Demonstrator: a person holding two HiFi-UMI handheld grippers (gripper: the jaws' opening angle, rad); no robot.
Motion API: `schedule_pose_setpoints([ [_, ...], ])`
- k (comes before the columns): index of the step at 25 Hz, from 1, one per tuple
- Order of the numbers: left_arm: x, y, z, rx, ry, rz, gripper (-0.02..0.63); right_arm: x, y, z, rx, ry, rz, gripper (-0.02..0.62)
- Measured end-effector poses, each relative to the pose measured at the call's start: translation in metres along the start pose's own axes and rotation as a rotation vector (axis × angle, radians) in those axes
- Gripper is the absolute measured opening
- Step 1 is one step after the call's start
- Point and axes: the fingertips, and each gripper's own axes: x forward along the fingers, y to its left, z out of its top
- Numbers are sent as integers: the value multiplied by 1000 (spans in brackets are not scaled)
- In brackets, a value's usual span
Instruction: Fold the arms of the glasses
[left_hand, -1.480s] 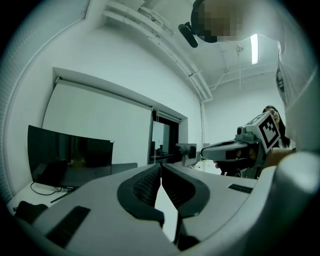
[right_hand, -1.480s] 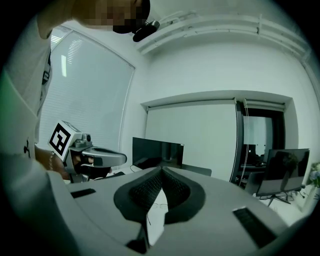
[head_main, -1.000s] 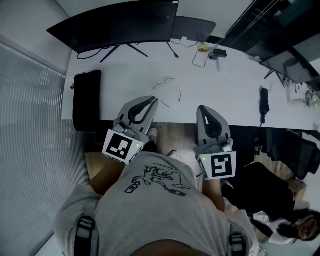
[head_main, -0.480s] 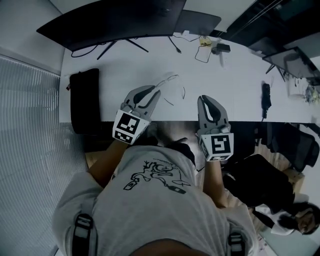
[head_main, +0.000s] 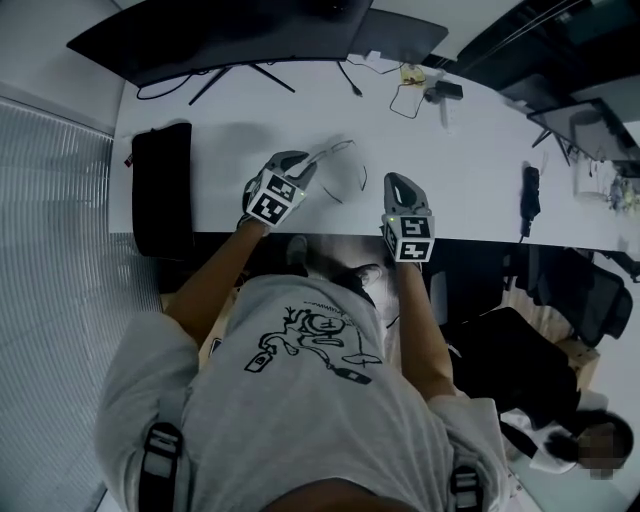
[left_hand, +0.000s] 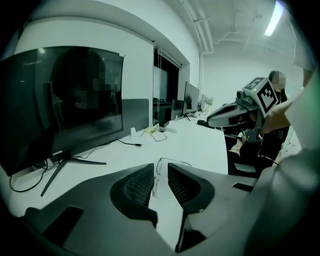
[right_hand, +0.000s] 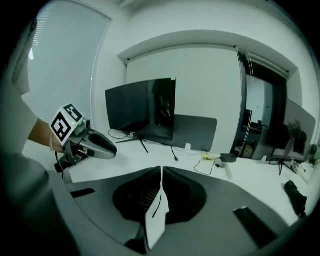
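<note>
I am holding my left gripper (left_hand: 160, 169) fingers apart, the glasses (head_main: 338, 165) showing through the gap on the surface (head_main: 470, 170); my right gripper (right_hand: 161, 171) fingers are sitting closed on nothing.

Grey T-shirt (head_main: 310, 400) bears a black drawing (head_main: 312, 345); grey left tongs (head_main: 303, 163) and right tongs (head_main: 396, 181) carry marker cubes (head_main: 275, 200).

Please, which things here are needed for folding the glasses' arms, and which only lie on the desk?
Needed for the job:
glasses
left gripper, jaws apart
right gripper, jaws together and empty

Only lying about:
monitor
black bag
dark object at the desk's right end
</note>
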Motion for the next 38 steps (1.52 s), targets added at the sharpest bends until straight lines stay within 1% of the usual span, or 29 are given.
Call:
schedule_pose_setpoints([
  [2,19,3,-18,-1,54,-13,100,16,-2,-21,21,39,-3,20],
  [7,55,11,-42,16,138,-45,104,48,-5,-56,38,110,-26,21],
  [10,72,15,-53,37,176,-58,107,63,-7,-73,44,156,-41,21],
  [14,80,18,-60,53,218,-85,112,81,-8,-91,80,214,-55,26],
  [17,85,19,-64,50,221,-92,107,90,-11,-108,106,275,-67,28],
  [19,88,18,-71,41,224,-96,106,90,-10,-121,144,308,-72,31],
  [24,96,20,-80,38,251,-115,98,98,-8,-136,192,353,-63,32],
  [28,101,20,-83,33,264,-116,75,102,-3,-144,224,368,-44,34],
  [31,101,20,-80,29,258,-107,46,103,-3,-141,212,364,-46,34],
  [34,102,21,-74,31,235,-95,38,106,-5,-134,196,343,-49,34],
  [38,101,21,-77,39,251,-80,37,108,0,-136,197,345,-21,34],
])
